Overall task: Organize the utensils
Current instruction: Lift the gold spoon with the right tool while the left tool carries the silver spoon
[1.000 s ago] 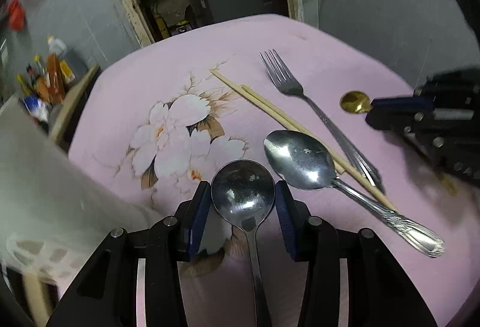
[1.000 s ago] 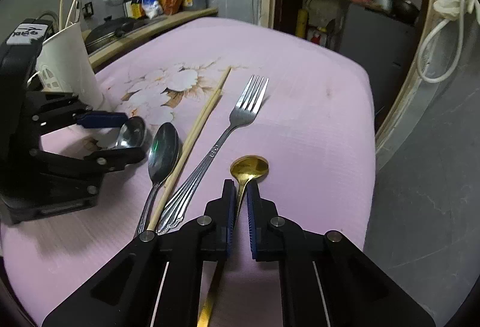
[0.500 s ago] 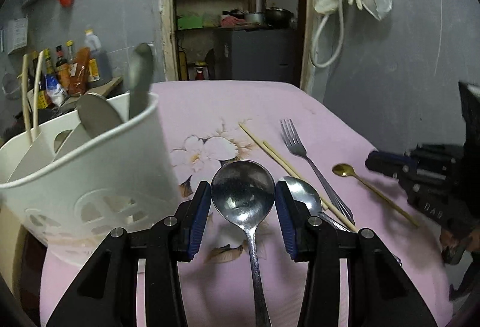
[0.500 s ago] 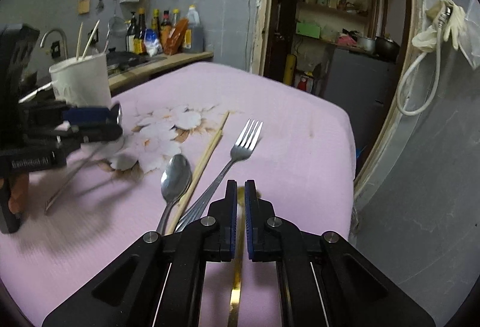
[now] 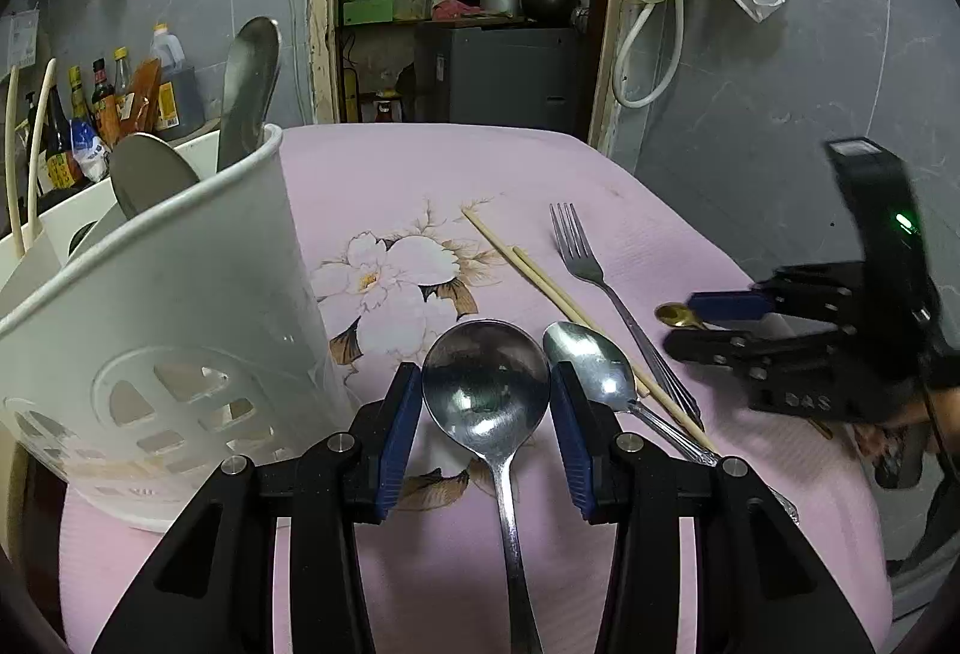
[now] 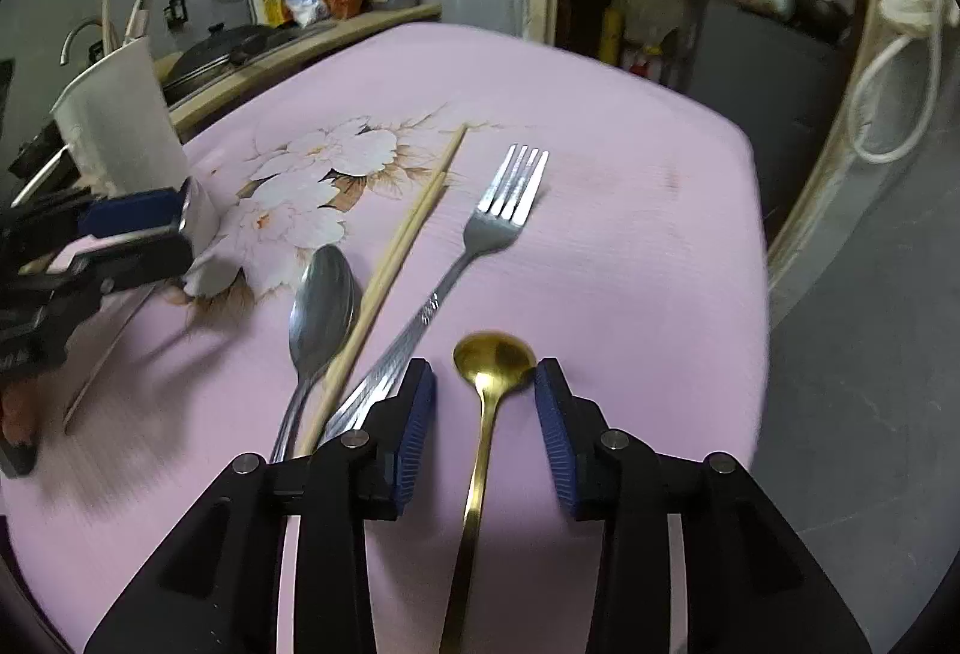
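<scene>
Our left gripper [image 5: 486, 402] pinches a round steel spoon [image 5: 486, 384] just beside the white holder [image 5: 180, 306]. Our right gripper [image 6: 485, 396] has just been opening, its fingers spread around the gold spoon [image 6: 493, 360], right of the fork [image 6: 480, 246].

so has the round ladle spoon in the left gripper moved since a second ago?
Yes. The ladle spoon has risen off the pink tablecloth, carried toward the white utensil holder in the left gripper.
</scene>
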